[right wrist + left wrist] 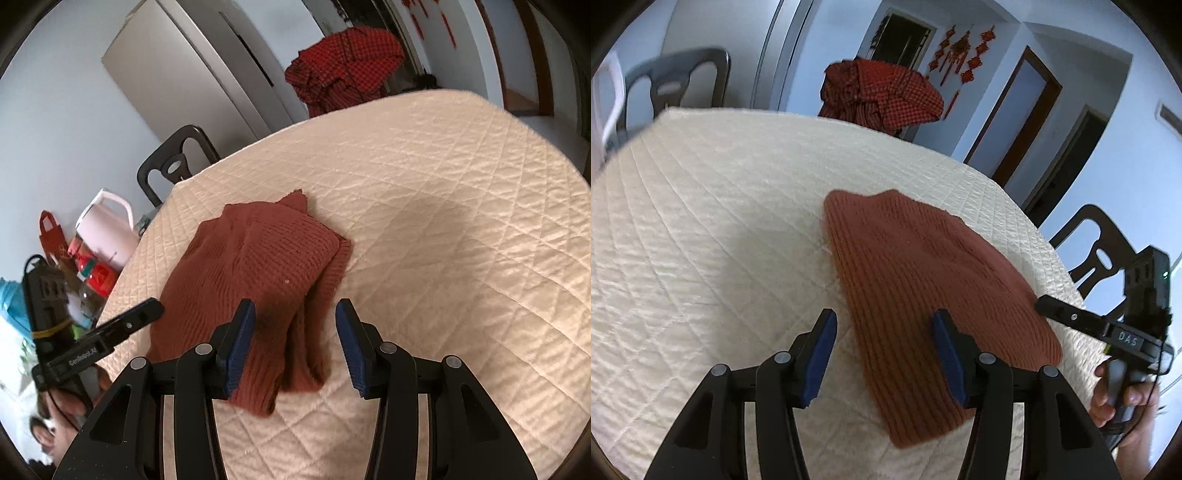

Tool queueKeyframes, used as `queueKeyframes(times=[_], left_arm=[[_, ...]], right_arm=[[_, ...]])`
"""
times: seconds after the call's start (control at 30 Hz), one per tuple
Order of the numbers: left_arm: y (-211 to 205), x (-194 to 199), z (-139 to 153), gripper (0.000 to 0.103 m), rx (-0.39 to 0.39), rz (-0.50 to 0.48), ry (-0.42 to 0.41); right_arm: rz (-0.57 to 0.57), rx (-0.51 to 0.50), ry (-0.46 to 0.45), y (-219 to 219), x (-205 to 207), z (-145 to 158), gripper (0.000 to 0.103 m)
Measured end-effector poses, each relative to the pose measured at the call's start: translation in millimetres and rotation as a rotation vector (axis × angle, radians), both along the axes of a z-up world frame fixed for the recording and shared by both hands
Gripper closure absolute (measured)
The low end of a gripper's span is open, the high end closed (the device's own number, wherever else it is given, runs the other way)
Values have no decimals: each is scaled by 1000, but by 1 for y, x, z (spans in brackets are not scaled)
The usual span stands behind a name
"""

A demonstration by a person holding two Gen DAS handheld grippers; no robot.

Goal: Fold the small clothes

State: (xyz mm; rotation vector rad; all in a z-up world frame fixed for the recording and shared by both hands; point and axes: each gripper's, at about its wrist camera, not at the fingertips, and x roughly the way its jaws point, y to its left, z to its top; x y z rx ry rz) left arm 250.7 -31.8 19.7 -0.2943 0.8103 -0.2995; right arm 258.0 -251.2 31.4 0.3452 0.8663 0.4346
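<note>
Across the whole field lies the surface (701, 221), covered in a cream quilted cloth stitched in a diamond grid, matte and softly puckered, with a rounded far edge. Beyond that edge stand dark moulded chairs (676, 81), and a red checked garment (882, 92) hangs draped over something, apart from the work.

Toward the near edge, between the two tools, rests the rust-brown knit garment (258, 280): a ribbed, fairly thick small piece already doubled into a rough oblong, with one layer lapping another and a pointed corner at its far end. Its ribs run lengthwise; the hems look slightly bulkier than the body.

Handling, as judged: light, limp and stretchy, with enough nap to hold on the quilting rather than slide. It should drape wherever unsupported, so a hold at a corner or along a hemmed edge, pinching all layers together, seems soundest.

Left claw (884, 354): released, blue ridged pads spread, the garment's near end lying beneath the gap, untouched. Right claw (295, 343): likewise released, pads clear above the cloth's near folded edge.
</note>
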Motion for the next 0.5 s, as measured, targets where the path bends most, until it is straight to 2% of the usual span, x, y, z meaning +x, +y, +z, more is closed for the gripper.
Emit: queueKeyframes(times=[0.13, 0.27, 0.3, 0.37, 0.43, 0.5], left_arm=[[-1, 7, -7, 41, -31, -19, 14], [-8, 13, -14, 41, -44, -46, 33], [-10, 13, -14, 48, -44, -54, 33], [-13, 12, -12, 55, -33, -59, 25], [-12, 9, -5, 68, -26, -59, 10], [-4, 4, 5, 70, -36, -60, -11]], right_arm=[[25, 30, 53, 2, 13, -14, 57], [38, 63, 44, 4, 16, -18, 57], [43, 59, 41, 5, 16, -17, 57], [64, 80, 48, 8, 20, -17, 69], [66, 88, 56, 10, 20, -14, 77], [89, 90, 33, 16, 15, -4, 79]])
